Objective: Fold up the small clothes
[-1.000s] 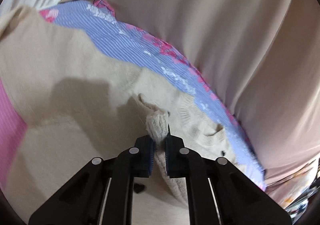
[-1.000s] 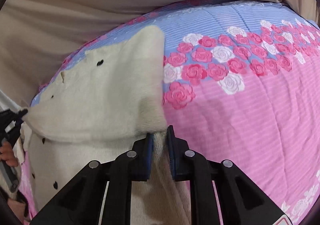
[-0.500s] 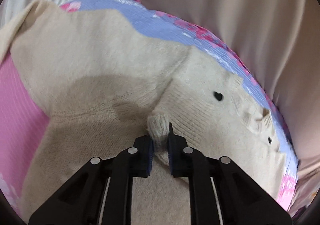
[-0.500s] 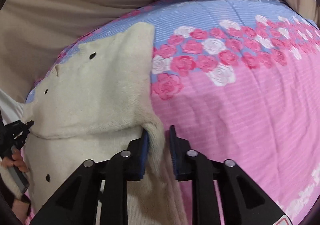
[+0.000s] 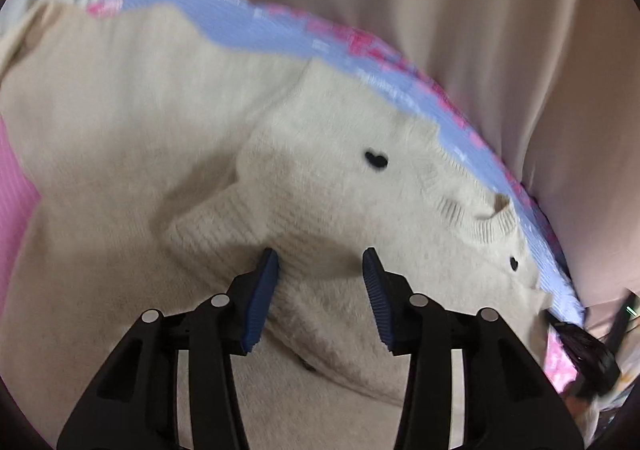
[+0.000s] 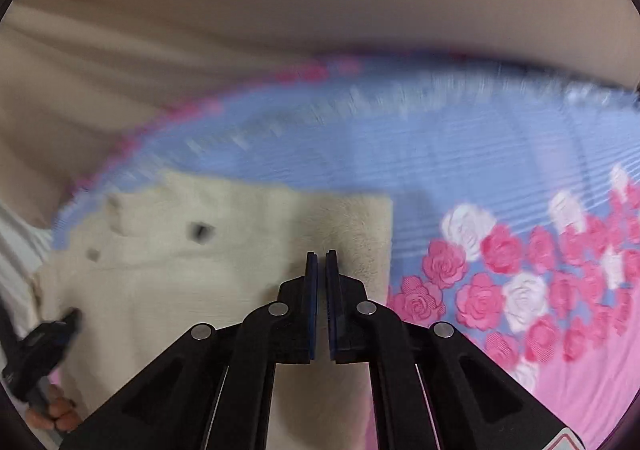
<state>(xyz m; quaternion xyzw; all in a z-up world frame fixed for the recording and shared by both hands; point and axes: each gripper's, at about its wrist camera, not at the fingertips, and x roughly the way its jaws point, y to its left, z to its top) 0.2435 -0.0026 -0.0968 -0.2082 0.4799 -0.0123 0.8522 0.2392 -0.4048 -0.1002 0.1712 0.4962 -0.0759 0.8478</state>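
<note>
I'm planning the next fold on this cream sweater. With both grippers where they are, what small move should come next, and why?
Probably bring the left gripper down and shut it on the ribbed cuff just ahead of its left finger. Its jaws stand open with nothing between them, and the sleeve lies bunched across the sweater. The right gripper is shut, seemingly with nothing in it, above the sweater near its right edge.
</note>
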